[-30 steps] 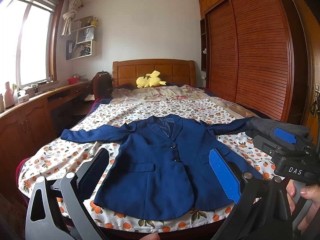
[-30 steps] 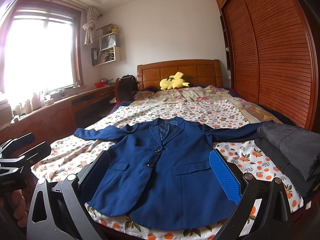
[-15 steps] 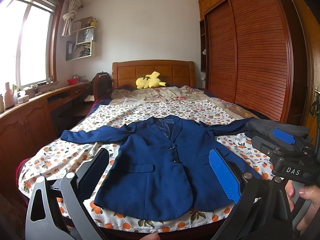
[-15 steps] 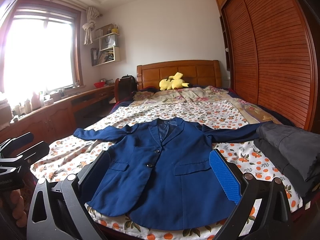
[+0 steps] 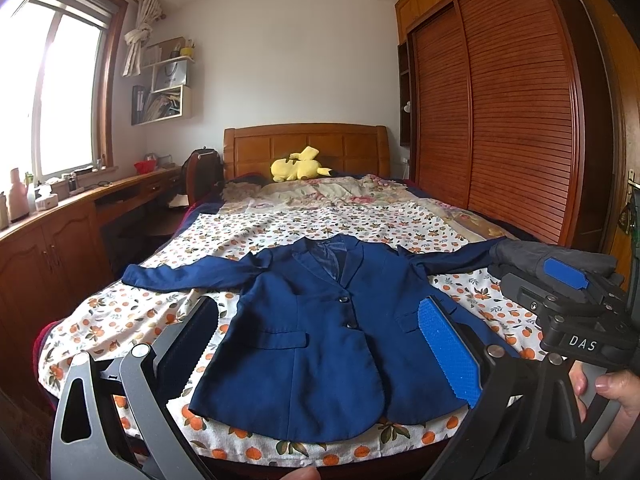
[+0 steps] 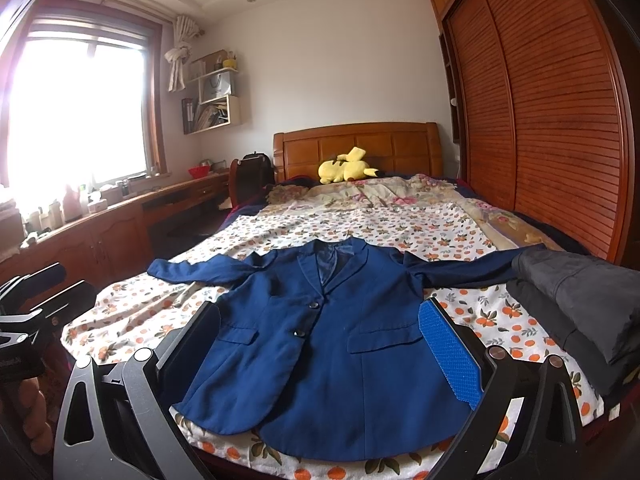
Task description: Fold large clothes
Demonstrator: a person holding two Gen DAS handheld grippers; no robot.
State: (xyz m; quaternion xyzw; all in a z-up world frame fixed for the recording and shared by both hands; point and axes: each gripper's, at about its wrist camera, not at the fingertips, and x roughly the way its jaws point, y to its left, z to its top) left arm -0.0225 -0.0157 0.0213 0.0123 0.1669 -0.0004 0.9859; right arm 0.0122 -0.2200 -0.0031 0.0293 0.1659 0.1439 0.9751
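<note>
Nothing moved, blue blazer (image 5: 320,332) flat on bed (image 5: 132,312) (sleeves spread), both grippers open

Both views face the bed (image 5: 280,232) from its foot.

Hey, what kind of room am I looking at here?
Most likely a home bedroom: a bed with a wooden headboard, a tall slatted wardrobe, and a yellow plush toy by the pillows. A blue blazer lies spread on the bed.
</note>
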